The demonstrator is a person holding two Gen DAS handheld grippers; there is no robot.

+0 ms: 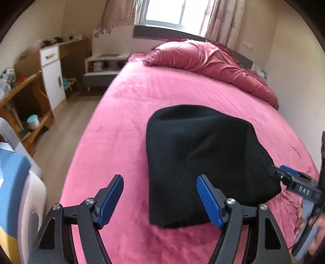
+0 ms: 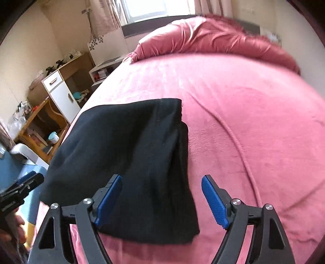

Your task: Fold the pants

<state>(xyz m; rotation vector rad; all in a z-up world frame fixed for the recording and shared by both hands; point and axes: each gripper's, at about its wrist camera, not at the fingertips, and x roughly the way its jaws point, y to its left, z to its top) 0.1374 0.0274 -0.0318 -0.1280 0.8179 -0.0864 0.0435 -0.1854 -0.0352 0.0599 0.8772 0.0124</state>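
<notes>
The black pants point(image 1: 201, 160) lie folded into a compact stack on the pink bed point(image 1: 126, 113). My left gripper point(image 1: 160, 183) hangs open above the stack's near left corner, with nothing between its blue pads. In the right wrist view the same pants point(image 2: 130, 162) show layered folded edges on their right side. My right gripper point(image 2: 162, 182) is open over the stack's near right edge, its pads clear of the cloth. The right gripper point(image 1: 284, 172) also shows at the right edge of the left wrist view, held by a hand point(image 1: 304, 221).
A rumpled pink duvet point(image 1: 211, 61) lies at the head of the bed under a window point(image 1: 164, 12). A wooden desk point(image 1: 22, 91), a white cabinet point(image 1: 52, 75) and a low shelf unit point(image 1: 103, 65) stand along the floor left of the bed.
</notes>
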